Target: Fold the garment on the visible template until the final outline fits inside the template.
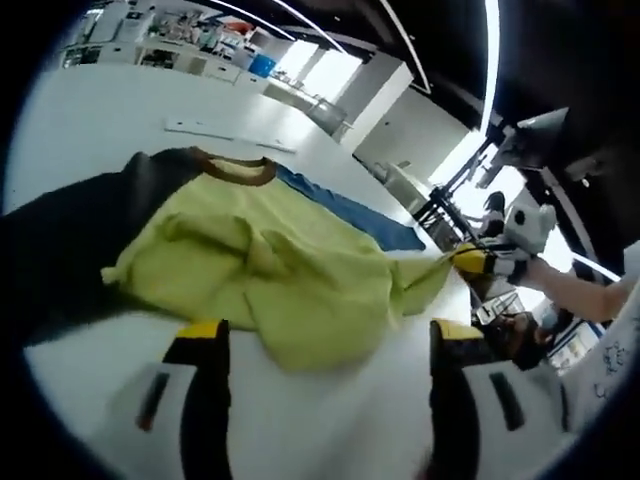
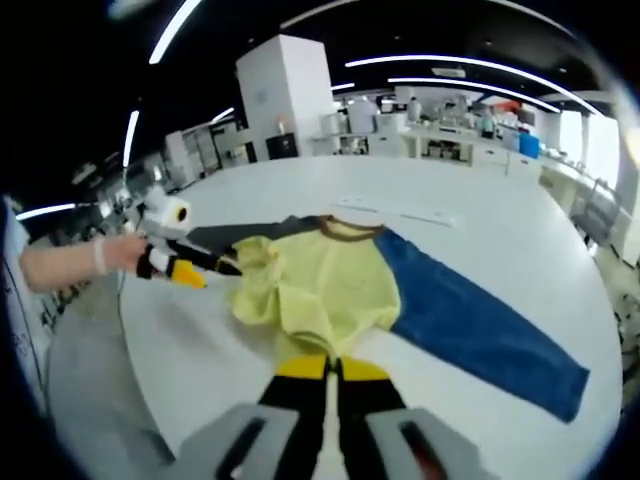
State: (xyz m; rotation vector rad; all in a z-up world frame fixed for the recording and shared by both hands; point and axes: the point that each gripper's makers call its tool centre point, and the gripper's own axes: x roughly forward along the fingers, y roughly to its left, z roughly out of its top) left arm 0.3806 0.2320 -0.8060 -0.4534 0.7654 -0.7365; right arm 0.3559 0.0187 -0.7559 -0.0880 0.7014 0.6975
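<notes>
Lying across the white desk [image 2: 520, 240] is a long-sleeved shirt [image 2: 320, 285] with a yellow-green body, a brown collar [image 2: 345, 230], one blue sleeve [image 2: 470, 330] and one dark sleeve [image 2: 235, 235]. The shirt is bunched up in the middle.

In the right gripper view, the right gripper [image 2: 333, 368] has its two yellow-tipped jaws pressed close together, right at the bottom hem of the shirt. It looks clenched on that hem, but I cannot tell for sure if cloth is between the jaws. From this gripper the shirt runs straight away, hem near and collar far. The blue sleeve stretches out long and flat to the right. The dark sleeve goes off to the left.

The left gripper [image 2: 185, 272] is seen at the left of that view, next to the dark sleeve. In the left gripper view its own jaws stand wide apart, released, with nothing between them. The shirt's crumpled edge lies just ahead of them.

So the right gripper is nearer the hem, and the left gripper is nearer the dark sleeve. I think the next fold should bring a sleeve in over the body. I cannot make out the template for certain.
</notes>
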